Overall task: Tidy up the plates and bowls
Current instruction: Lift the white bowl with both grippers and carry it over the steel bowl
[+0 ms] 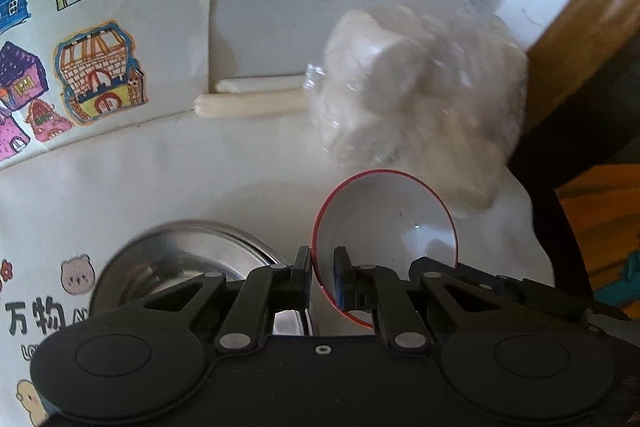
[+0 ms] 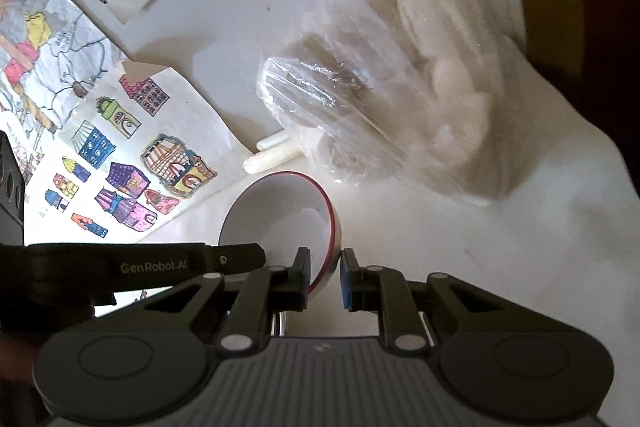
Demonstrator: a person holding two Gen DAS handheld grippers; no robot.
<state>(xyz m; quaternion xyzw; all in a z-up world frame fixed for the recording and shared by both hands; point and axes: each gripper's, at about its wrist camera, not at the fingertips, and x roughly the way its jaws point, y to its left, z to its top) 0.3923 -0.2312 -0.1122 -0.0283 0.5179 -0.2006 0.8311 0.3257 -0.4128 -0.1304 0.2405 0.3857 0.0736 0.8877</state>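
Note:
A white bowl with a red rim (image 1: 384,219) hangs tilted above the table, held from both sides. My left gripper (image 1: 323,273) is shut on the bowl's left rim, one finger inside and one outside. In the right wrist view my right gripper (image 2: 325,273) is shut on the right wall of the same bowl (image 2: 276,215). The left gripper's black body (image 2: 160,265) reaches in from the left there. A shiny steel bowl (image 1: 180,255) sits on the table below and left of the white bowl, partly hidden by the left gripper.
A clear plastic bag of white buns (image 1: 420,87) (image 2: 400,99) lies just beyond the bowl. Two white sticks (image 1: 248,103) lie beside it. Coloured house drawings (image 1: 80,27) (image 2: 132,155) cover the table's left. The wooden table edge (image 1: 580,7) runs along the right.

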